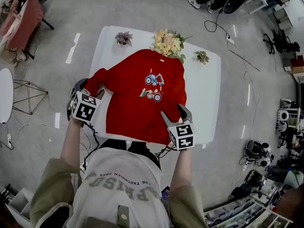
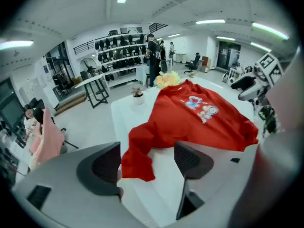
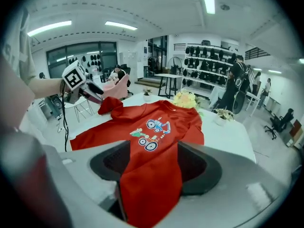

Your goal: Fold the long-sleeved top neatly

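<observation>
Red long-sleeved top (image 1: 142, 99) lies face up on white table (image 1: 209, 80), tractor print showing, collar toward the flowers (image 1: 167, 42). Left sleeve (image 1: 97, 80) is bunched at the table's left edge.

My left tongs (image 2: 147, 161) are spread wide and hold nothing. The sleeve cuff (image 2: 137, 163) lies on the table just beyond the pads, untouched. My right tongs (image 3: 149, 167) pinch the top's right edge near the hem, with cloth filling the gap between the pads.

Step, as I judge it: early, squaring the sleeves before the first body fold. Next move calls for closing the left tongs on the cuff and carrying the sleeve flat across the chest while the right keeps the hem taut.
</observation>
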`<state>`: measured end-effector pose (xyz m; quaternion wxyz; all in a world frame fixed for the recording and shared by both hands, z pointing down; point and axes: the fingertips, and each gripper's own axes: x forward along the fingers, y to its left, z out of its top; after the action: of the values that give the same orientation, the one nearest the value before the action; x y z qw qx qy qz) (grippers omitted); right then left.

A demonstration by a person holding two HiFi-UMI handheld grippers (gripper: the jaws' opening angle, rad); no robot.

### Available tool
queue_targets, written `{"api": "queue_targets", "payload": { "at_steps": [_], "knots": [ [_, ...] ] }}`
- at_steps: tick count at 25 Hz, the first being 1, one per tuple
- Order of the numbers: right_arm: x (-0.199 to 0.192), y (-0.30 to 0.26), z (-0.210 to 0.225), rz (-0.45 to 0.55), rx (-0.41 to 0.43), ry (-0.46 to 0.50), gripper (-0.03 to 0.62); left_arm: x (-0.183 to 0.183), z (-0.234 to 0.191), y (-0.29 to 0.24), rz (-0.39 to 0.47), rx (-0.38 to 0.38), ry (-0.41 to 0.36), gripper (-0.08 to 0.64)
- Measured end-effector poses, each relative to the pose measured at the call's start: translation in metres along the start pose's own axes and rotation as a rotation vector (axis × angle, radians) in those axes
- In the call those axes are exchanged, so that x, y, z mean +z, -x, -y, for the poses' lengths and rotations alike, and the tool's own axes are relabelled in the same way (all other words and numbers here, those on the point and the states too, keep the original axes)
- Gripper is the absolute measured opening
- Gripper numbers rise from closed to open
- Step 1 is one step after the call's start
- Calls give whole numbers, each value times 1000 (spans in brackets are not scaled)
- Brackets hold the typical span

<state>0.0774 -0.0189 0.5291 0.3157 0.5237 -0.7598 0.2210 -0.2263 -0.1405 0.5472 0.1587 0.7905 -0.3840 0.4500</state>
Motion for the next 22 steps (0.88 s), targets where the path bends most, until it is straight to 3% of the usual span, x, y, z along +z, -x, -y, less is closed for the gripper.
{"api": "queue_targets", "payload": {
  "at_steps": [2,5,8,10,12,14,16,19,21,22],
  "knots": [
    [-5,11,5,5,-4,-11,302,1,54,21,18,-167,-1,337],
    [-21,25,2,-9,10,0,302,-13,181,32,-15,-500,-73,336],
    [-42,39,-5,-32,35,14,302,-34,279,25,-81,-660,-199,334],
    [-57,46,-12,-43,66,31,302,-42,312,21,-123,-679,-266,333],
    [-73,53,-22,-54,116,52,302,-46,328,17,-138,-660,-280,267],
    [-88,60,-41,-67,189,76,302,-45,332,15,-131,-628,-239,185],
    [-101,64,-67,-85,281,106,302,-43,332,14,-120,-596,-193,151],
    [-128,56,-95,-154,361,246,299,-39,329,10,-110,-537,-163,118],
    [-141,50,-98,-201,348,358,253,-36,327,10,-102,-502,-167,76],
    [-142,49,-97,-203,336,389,189,-33,326,13,-96,-493,-170,56]
  ]
}}
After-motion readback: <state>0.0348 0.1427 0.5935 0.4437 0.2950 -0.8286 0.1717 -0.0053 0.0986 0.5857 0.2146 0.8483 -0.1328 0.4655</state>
